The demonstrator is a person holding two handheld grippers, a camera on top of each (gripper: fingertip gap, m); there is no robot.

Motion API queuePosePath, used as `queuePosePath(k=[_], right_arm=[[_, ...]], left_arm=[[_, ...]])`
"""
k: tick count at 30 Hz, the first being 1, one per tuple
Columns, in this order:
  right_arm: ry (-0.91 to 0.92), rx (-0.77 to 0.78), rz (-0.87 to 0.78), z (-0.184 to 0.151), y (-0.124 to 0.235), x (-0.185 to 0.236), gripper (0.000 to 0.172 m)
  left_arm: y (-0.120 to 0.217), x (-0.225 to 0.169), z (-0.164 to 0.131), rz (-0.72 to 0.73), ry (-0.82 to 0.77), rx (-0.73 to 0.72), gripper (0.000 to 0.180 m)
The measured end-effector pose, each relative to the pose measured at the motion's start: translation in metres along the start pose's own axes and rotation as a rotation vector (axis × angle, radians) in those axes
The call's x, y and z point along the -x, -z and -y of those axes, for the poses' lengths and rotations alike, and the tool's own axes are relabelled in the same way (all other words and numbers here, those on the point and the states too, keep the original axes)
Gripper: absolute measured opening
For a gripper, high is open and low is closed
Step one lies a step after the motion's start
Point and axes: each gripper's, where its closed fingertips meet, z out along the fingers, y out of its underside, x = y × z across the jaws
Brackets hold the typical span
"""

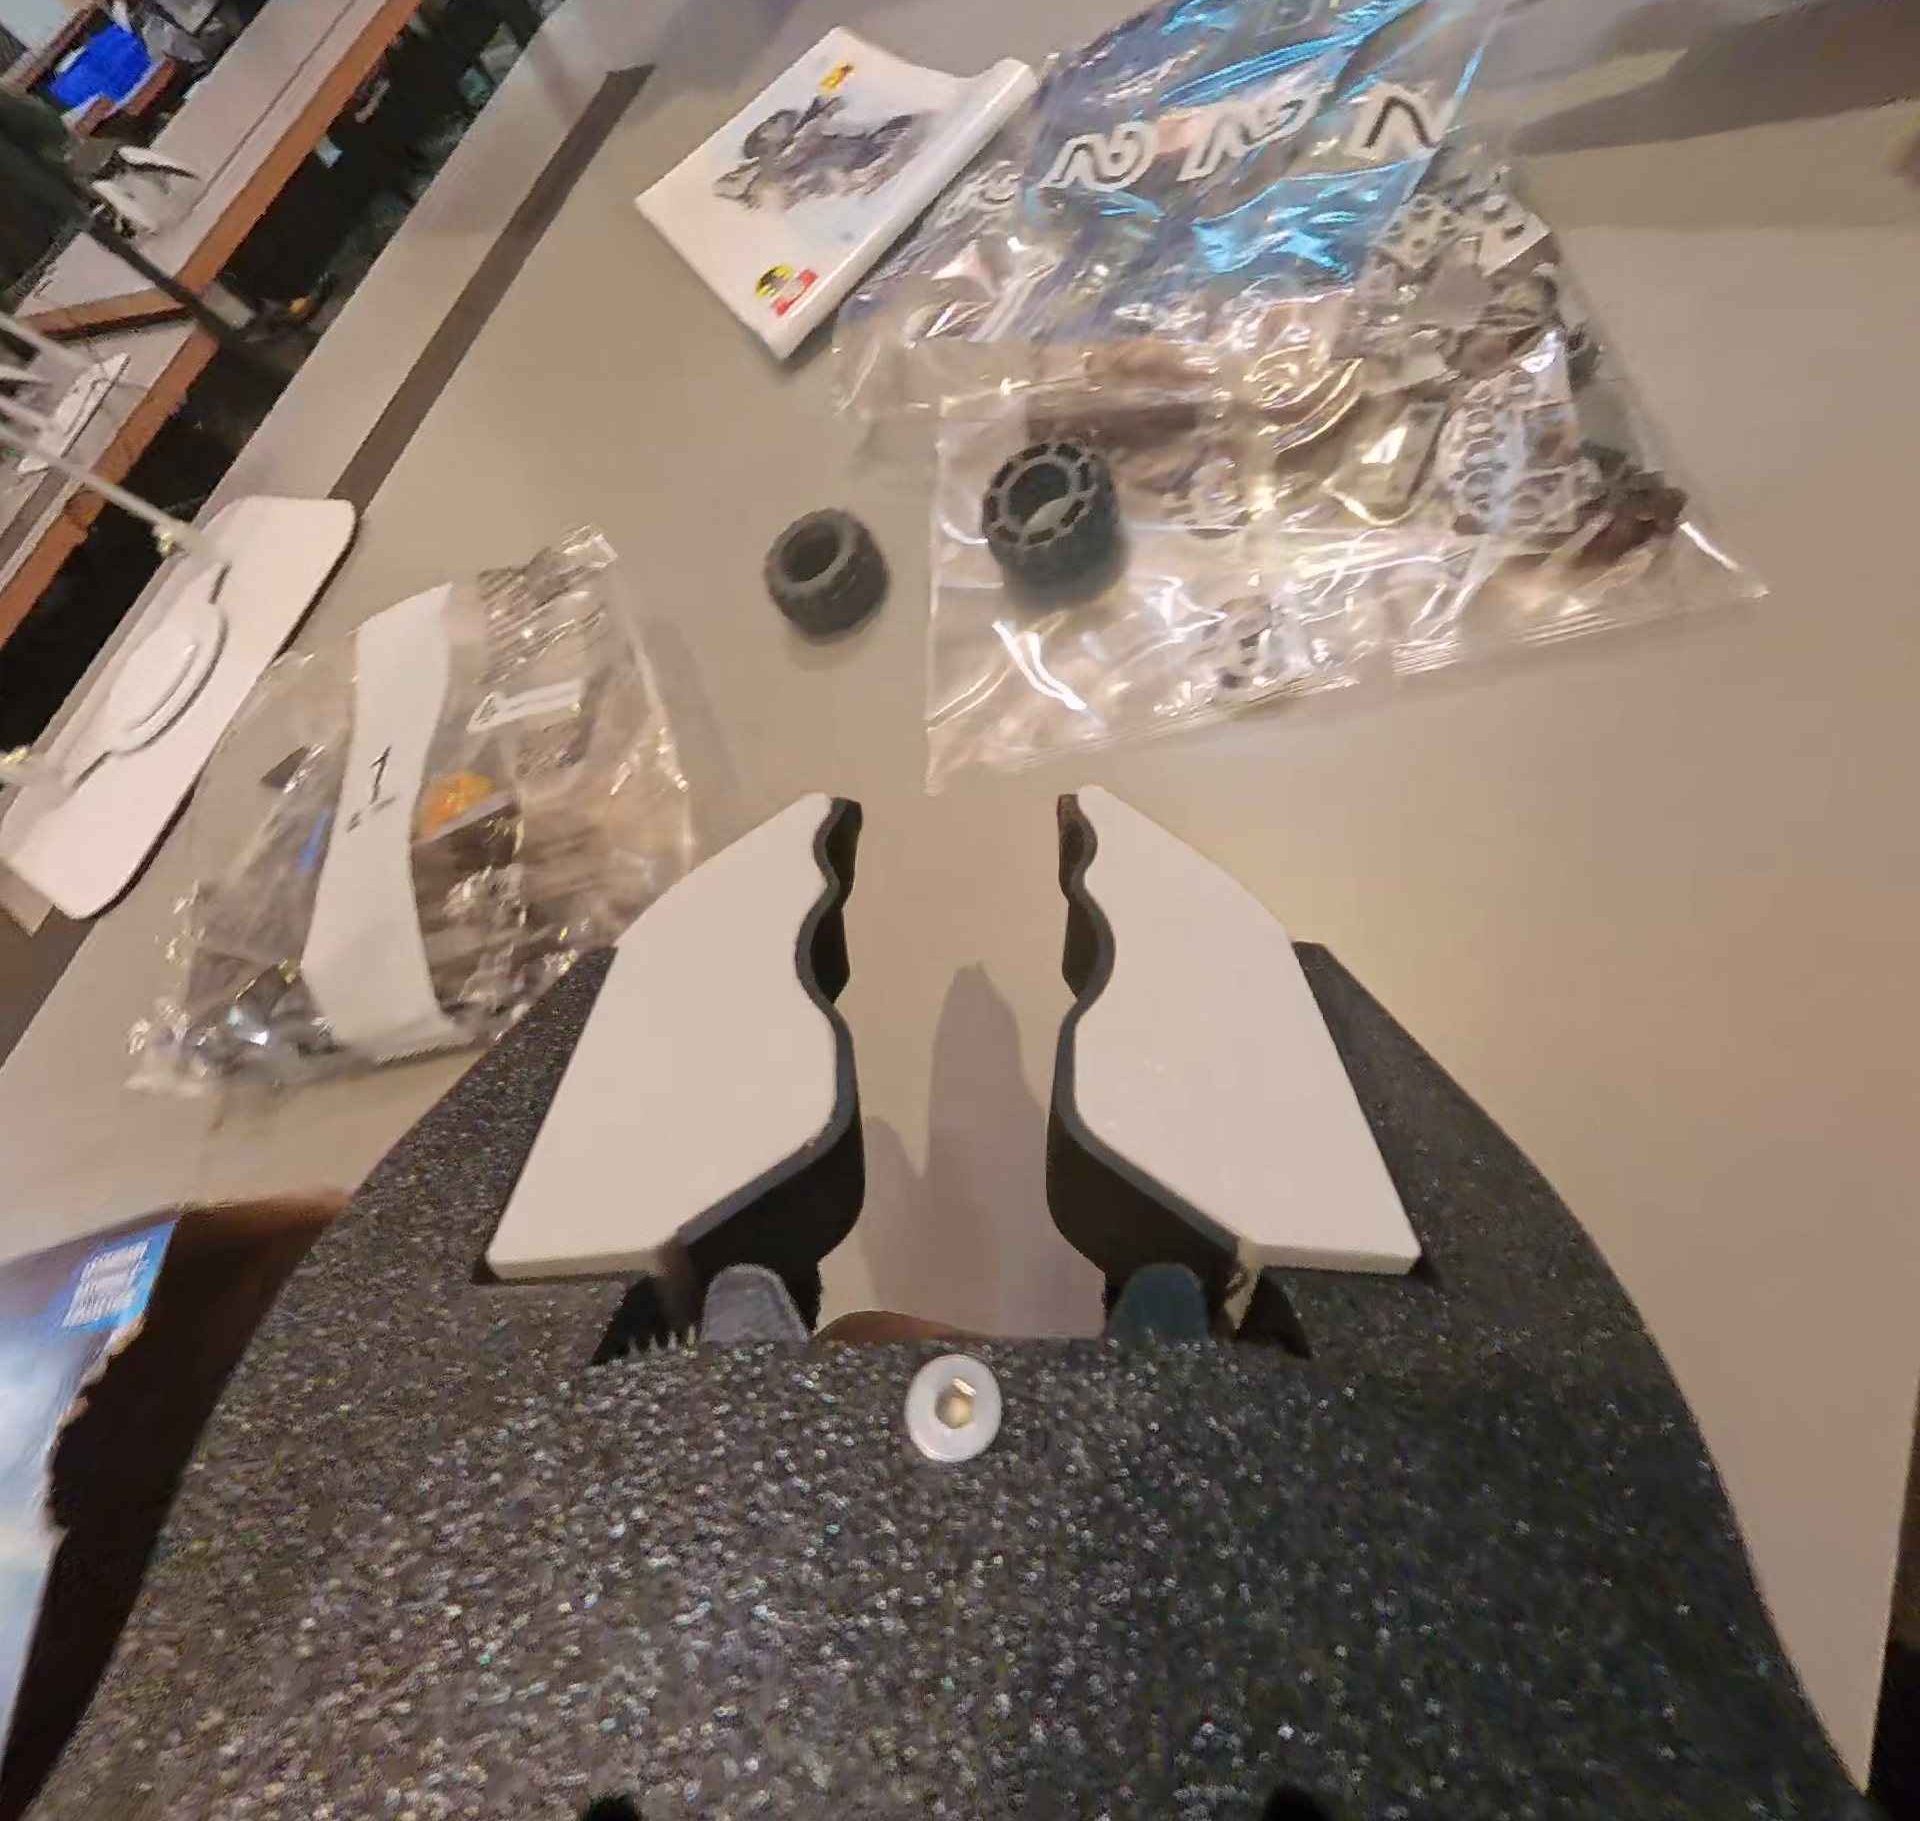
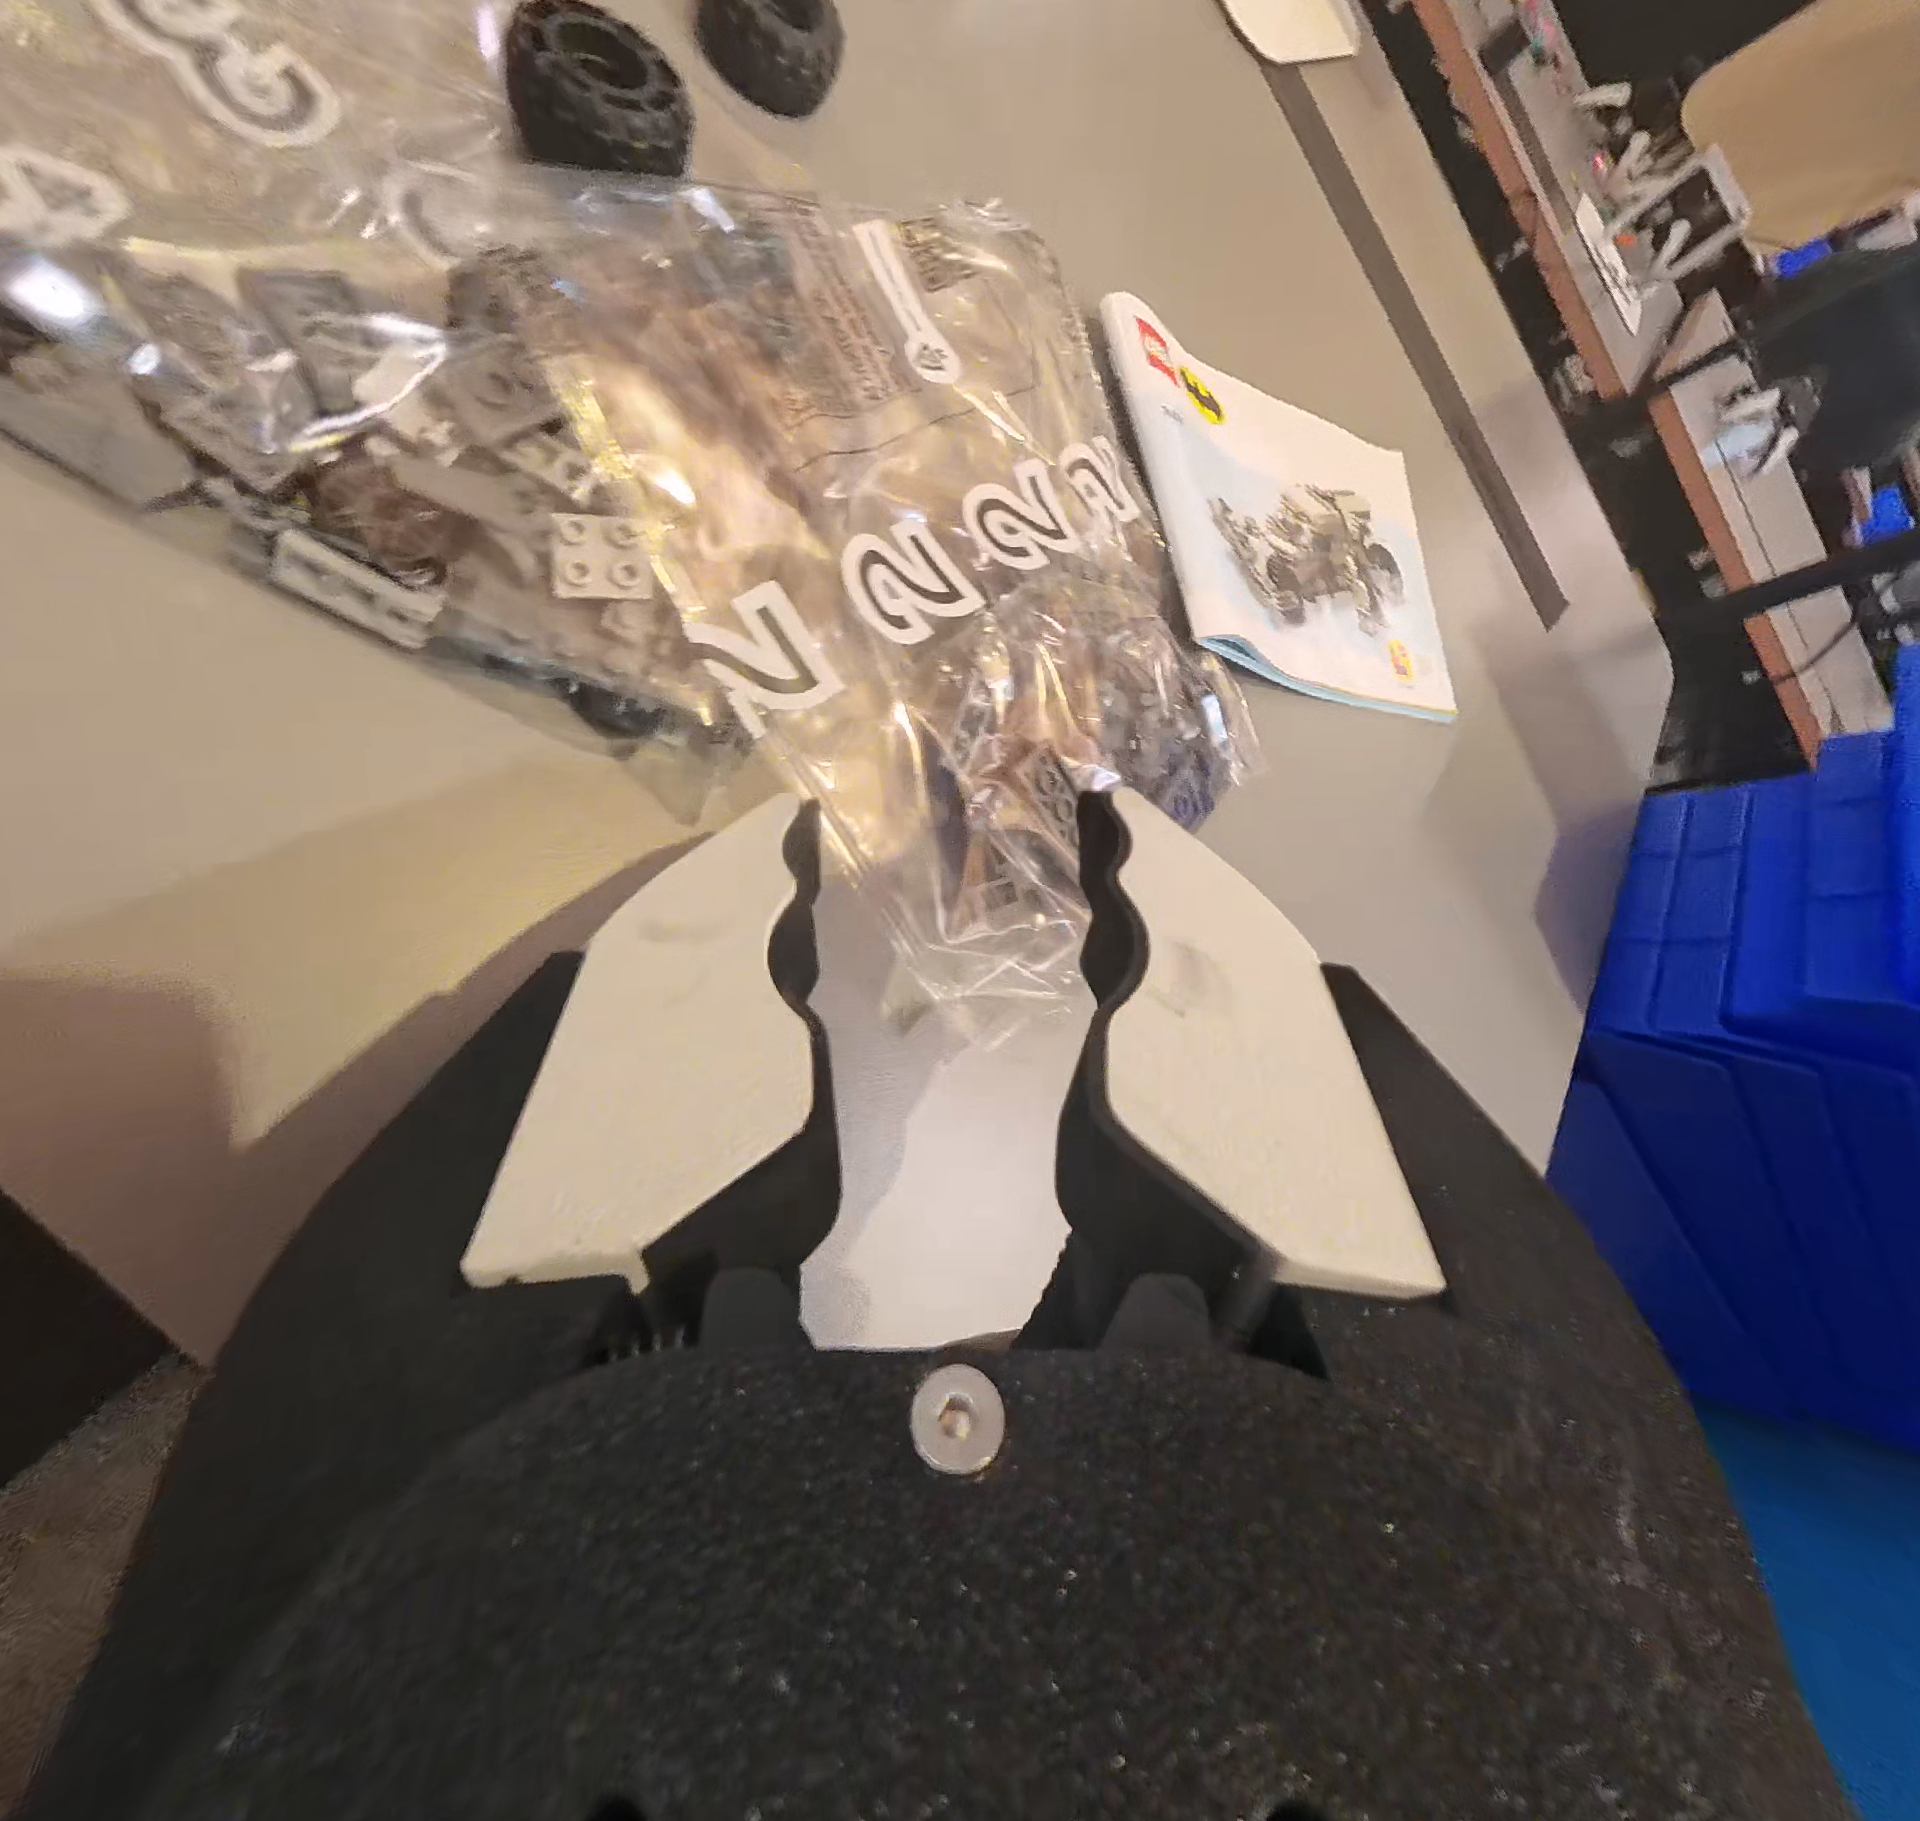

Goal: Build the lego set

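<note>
Claws both stand released. My left claw [image 1: 958, 815] hovers over bare table [image 1: 1455, 940]; a clear bag [image 2: 935, 628] lies loosely between my right claw [image 2: 940, 815].

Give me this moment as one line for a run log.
left gripper: open, empty, above table | right gripper: open, clear bag of bricks between fingers | nearby: two black tyres, booklet

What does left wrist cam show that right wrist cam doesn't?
Left wrist only: a small clear bag with a white band, a white flat base, and the left tool open over bare table. Right wrist only: blue bins, and the right tool open with a bag corner lying between its fingers. Both: two black tyres, the booklet, the big clear parts bags.
</note>
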Motion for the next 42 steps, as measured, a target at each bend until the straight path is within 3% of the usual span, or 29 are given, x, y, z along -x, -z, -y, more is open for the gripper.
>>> queuePosePath(k=[4, 7, 10, 12, 20, 23, 25, 27, 29, 31, 34, 37, 40, 42], right_arm=[[0.146, 0.105, 0.001, -0.015, -0.015, 0.007, 0.049], [0.192, 0.129, -0.01, -0.018, -0.026, 0.007, 0.029], [0.232, 0.149, -0.043, -0.018, -0.03, 0.004, 0.023], [0.216, 0.147, -0.075, -0.016, -0.031, -0.001, 0.01], [-0.008, -0.088, -0.131, 0.045, -0.001, -0.02, 0.0], [-0.032, -0.149, -0.16, 0.076, 0.008, -0.014, 0.0], [-0.024, -0.171, -0.169, 0.092, 0.011, -0.001, 0.0], [0.023, -0.202, -0.165, 0.107, 0.013, 0.02, 0.0], [0.072, -0.222, -0.173, 0.117, 0.013, 0.042, 0.0], [0.105, -0.236, -0.172, 0.122, 0.012, 0.059, 0.0], [0.13, -0.26, -0.152, 0.127, 0.01, 0.073, 0.0], [0.138, -0.259, -0.135, 0.13, 0.008, 0.077, 0.0], [0.149, -0.251, -0.126, 0.131, 0.008, 0.076, 0.005], [0.158, -0.246, -0.121, 0.131, 0.009, 0.075, 0.013]], left_arm=[[-0.01, -0.01, 0.007, -0.034, -0.03, 0.01, 0.038], [-0.013, -0.012, 0.01, -0.044, -0.027, 0.015, 0.037], [-0.014, -0.013, 0.01, -0.049, -0.022, 0.02, 0.037], [-0.014, -0.017, 0.01, -0.06, -0.019, 0.017, 0.036], [-0.009, -0.031, 0.03, -0.121, 0.016, -0.055, 0.036], [-0.013, -0.032, 0.039, -0.149, 0.126, -0.078, 0.044], [-0.019, -0.017, 0.038, -0.075, 0.205, -0.078, 0.057], [-0.019, 0.011, 0.036, 0.092, 0.204, -0.098, 0.074], [-0.013, 0.028, 0.036, 0.217, 0.103, -0.125, 0.081], [-0.014, 0.02, 0.032, 0.195, -0.046, -0.113, 0.08], [-0.016, 0.009, 0.026, 0.187, -0.234, -0.118, 0.059], [-0.016, -0.002, 0.028, 0.155, -0.33, -0.147, 0.018], [-0.016, 0.001, 0.028, 0.173, -0.351, -0.141, 0.0], [-0.014, 0.004, 0.028, 0.18, -0.366, -0.145, 0.0]])
